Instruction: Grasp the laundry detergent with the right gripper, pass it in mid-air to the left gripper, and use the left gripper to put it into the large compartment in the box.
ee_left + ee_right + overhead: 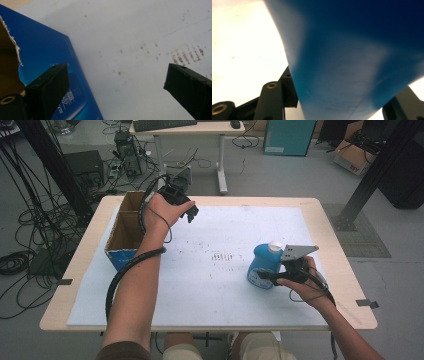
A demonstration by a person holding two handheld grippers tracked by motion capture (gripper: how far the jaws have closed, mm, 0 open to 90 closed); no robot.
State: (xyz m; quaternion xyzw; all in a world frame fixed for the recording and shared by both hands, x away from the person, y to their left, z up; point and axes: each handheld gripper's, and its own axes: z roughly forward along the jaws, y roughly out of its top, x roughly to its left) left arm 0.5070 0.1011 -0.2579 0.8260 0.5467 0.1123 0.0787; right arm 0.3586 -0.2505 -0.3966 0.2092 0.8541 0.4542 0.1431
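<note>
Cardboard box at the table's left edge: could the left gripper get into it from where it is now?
Probably yes. The left gripper hangs with open, empty jaws just right of the cardboard box, whose top is open and nothing stands between them. The right gripper is far off, shut on the blue bottle.

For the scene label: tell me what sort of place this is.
Probably a lab or workshop: cables tangled on the floor, a desk with a keyboard, cardboard boxes, and a white-covered work table.
</note>
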